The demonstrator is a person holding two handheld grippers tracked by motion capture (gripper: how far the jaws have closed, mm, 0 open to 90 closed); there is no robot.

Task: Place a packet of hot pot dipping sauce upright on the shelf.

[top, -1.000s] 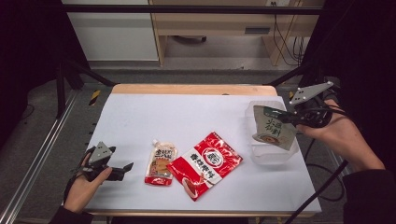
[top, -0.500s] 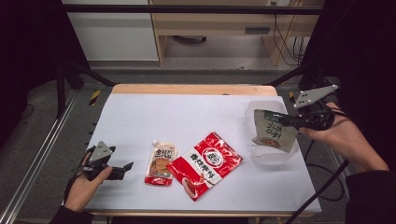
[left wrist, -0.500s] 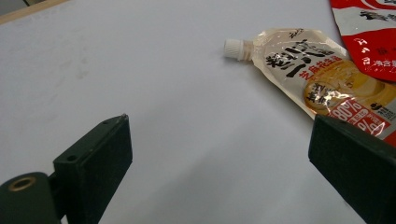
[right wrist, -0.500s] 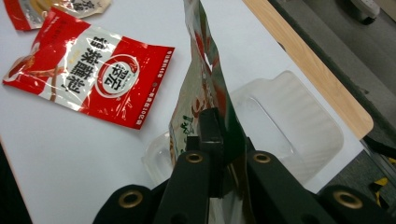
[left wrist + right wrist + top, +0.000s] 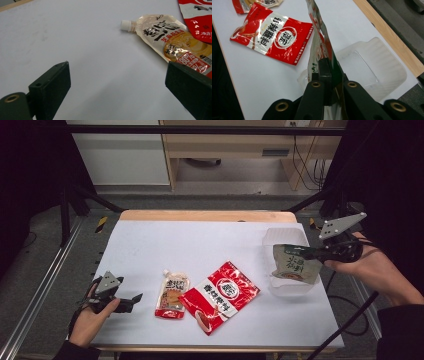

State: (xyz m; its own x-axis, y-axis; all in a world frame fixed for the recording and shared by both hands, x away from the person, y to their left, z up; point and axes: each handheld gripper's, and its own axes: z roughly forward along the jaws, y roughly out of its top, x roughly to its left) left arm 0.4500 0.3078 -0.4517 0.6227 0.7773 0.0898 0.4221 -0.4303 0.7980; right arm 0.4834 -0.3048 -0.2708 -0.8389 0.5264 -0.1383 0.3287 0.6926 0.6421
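Lying flat on the white table [image 5: 210,240] are two packets: a red bag [image 5: 220,296] with white lettering near the front middle, and just left of it a small spouted pouch [image 5: 171,295] with a white cap, its right edge touching or slightly tucked against the red bag. A clear plastic tray [image 5: 289,262] sits at the table's right side, close to the edge, with a wooden strip of tabletop behind it. The left gripper [image 5: 131,301] rests at the front left corner in the person's hand, its jaws spread wide with bare table between them; in the left gripper view the pouch [image 5: 170,42] lies just past the right jaw, apart from it. The right gripper [image 5: 311,254] comes in from the right, held in the person's other hand, its jaws pressed together on the top edge of a green packet [image 5: 295,264]. That packet hangs upright in the air above the tray, well apart from the red bag. It is dark green at the top with white characters and a picture of food lower down. In the right gripper view the packet [image 5: 322,42] is seen edge-on, thin and glossy, rising from the pinched jaws, with the tray [image 5: 372,67] beneath it and the red bag [image 5: 274,35] farther off.
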